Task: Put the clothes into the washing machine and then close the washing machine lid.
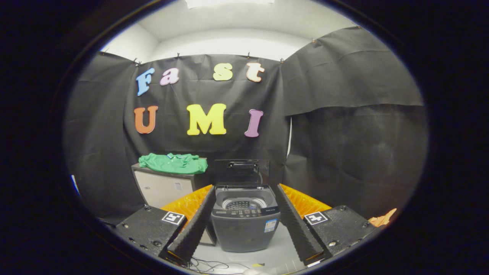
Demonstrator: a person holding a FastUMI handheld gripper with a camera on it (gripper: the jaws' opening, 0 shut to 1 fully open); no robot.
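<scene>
Washer (245,221) open, drum bare; tool (244,217) spread.

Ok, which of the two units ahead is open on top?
The dark washing machine between the open gripper fingers: its lid stands raised. The pale cabinet beside it carries the green shirt.

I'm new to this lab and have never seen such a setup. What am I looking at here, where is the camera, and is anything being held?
The camera rides on handheld tongs that a person carries; it looks forward along their two ridged fingers, which are spread open and hold nothing. Between and beyond them stands a small top-loading washing machine with its lid raised. To its left, a green shirt lies on a low cabinet. Loose cables lie on the floor in front.
</scene>
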